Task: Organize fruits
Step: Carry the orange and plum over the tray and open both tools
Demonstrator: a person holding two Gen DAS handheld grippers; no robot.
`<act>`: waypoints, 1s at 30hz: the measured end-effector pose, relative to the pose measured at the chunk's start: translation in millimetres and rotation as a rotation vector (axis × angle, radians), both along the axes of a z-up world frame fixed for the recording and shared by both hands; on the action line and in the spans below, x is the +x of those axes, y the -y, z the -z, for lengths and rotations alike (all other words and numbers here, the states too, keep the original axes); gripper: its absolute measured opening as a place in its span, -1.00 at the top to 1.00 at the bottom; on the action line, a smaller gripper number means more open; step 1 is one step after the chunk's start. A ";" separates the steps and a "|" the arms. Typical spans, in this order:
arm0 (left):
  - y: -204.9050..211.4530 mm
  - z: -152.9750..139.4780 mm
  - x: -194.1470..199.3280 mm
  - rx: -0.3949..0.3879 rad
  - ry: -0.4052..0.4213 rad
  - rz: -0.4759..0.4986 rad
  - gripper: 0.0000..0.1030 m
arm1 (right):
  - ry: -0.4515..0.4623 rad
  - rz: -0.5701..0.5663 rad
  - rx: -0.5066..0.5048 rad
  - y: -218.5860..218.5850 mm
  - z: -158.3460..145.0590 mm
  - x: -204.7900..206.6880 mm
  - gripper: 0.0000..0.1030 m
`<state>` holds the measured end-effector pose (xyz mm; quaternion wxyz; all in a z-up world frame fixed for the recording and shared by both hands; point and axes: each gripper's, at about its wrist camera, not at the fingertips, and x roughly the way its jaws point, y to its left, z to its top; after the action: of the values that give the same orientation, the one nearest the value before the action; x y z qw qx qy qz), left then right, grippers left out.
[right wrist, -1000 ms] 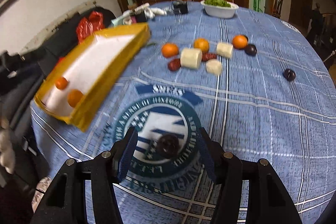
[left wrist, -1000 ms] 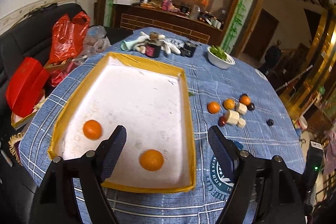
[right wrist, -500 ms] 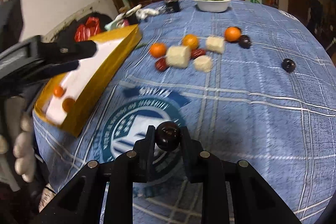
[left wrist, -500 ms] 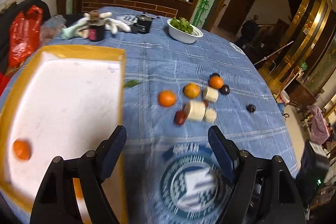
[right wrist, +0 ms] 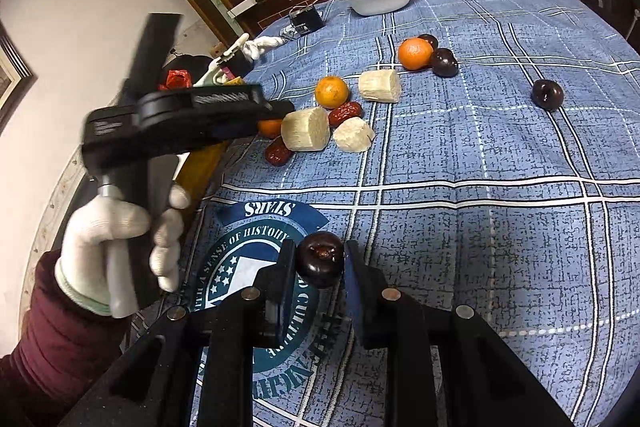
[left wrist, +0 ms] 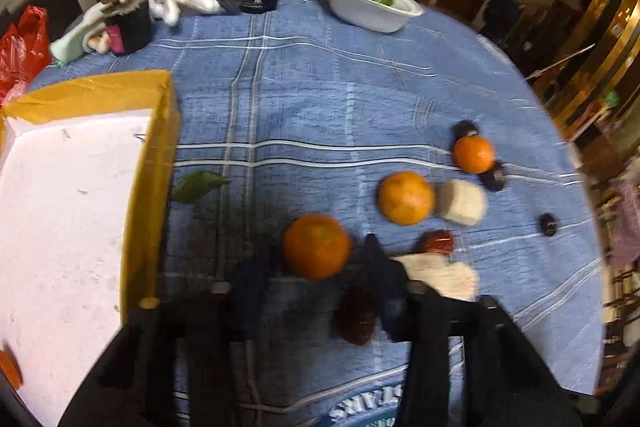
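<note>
Left wrist view: the fingers (left wrist: 256,279) of the left gripper (left wrist: 316,275) are blurred and closing around an orange (left wrist: 317,246) on the blue-clothed bench (left wrist: 320,87); whether the pads press it yet I cannot tell. A yellow-rimmed white tray (left wrist: 158,163) lies to the left, 2 more oranges (left wrist: 406,197) and white chunks (left wrist: 462,202) to the right.

Right wrist view: the fingers (right wrist: 286,279) of the right gripper (right wrist: 320,277) are clenched on a dark plum (right wrist: 320,264) over the cloth's round emblem (right wrist: 240,259). A white-gloved hand (right wrist: 116,239) holds the left gripper over the fruit cluster. 3 other plums (right wrist: 547,94) sit farther off.
</note>
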<state>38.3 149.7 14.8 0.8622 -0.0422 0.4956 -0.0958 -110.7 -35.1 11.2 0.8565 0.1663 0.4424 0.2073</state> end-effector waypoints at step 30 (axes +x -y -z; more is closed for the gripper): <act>-191.9 -69.3 -134.9 0.044 0.295 -0.391 0.40 | 0.120 -0.238 -0.134 -146.5 -61.3 8.7 0.48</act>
<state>-96.6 341.6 84.0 0.9280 -0.1038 0.3490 0.0785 -102.0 111.4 72.5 0.8600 0.0424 0.4200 0.2869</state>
